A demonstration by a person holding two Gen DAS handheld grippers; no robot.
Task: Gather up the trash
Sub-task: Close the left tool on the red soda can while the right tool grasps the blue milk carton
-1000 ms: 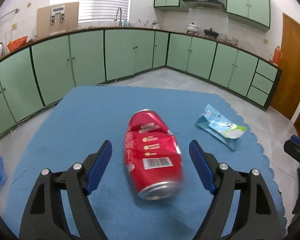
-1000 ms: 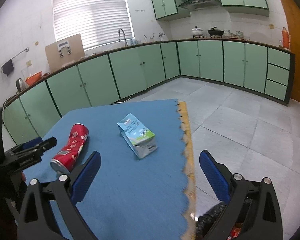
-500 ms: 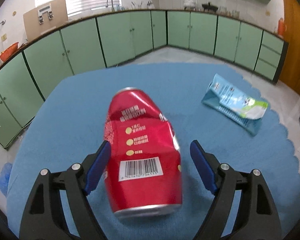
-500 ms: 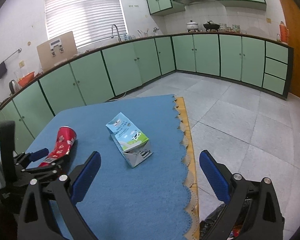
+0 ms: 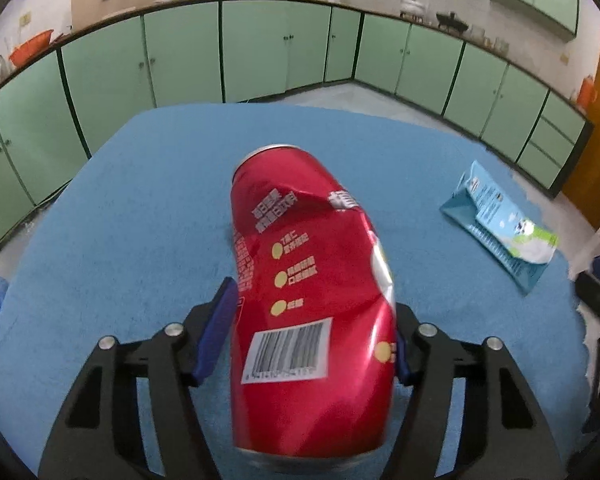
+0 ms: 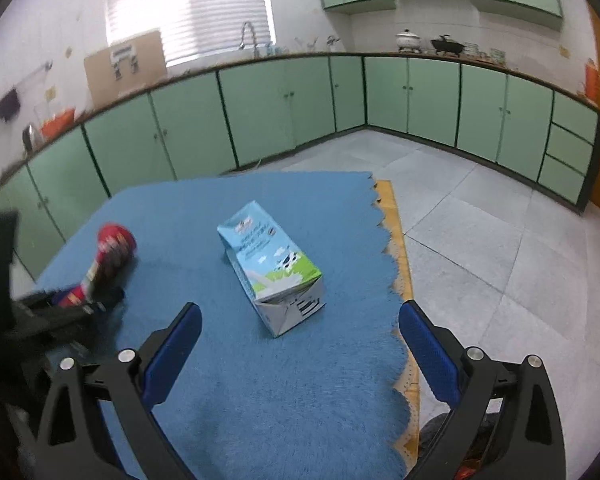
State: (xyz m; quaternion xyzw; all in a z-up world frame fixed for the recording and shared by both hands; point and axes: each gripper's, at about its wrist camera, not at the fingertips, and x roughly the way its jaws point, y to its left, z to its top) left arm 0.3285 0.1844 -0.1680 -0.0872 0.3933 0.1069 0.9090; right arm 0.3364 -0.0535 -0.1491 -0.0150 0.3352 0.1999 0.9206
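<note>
Far left first: left tool (image 5: 314,334) clamped around a dented red can (image 5: 308,320), blue pads squeezed against both sides near the barcode end. Looks lifted or at least tipped up off the blue mat (image 5: 140,208), going by the right wrist view, where the can's far end sits above the mat and comes out blurry. Hard to say for sure whether fully airborne or just tilted.

Middle of the surface: milk carton (image 6: 272,264) lying on its side, flattened end toward the camera, untouched, well apart from the can. Near the scalloped right edge of the mat but not hanging over.

Further right: right tool (image 6: 300,344) spread wide, nothing between the pads, hovering short of the carton and roughly lined up with it. Yellowish strip along the mat's right edge, tiled floor beyond, green cabinets (image 6: 284,116) wrapping round the back.

Bottom right corner, just past the mat edge: something dark, maybe a bin or bag with bits in it. Too cropped to call.

Progress guess: early-ish. One piece of trash gripped but not dropped anywhere yet, second piece not grabbed. Left to do, probably: get the can into whatever the trash holder is, close on the carton, same trip for that. No other litter spotted on the mat.
</note>
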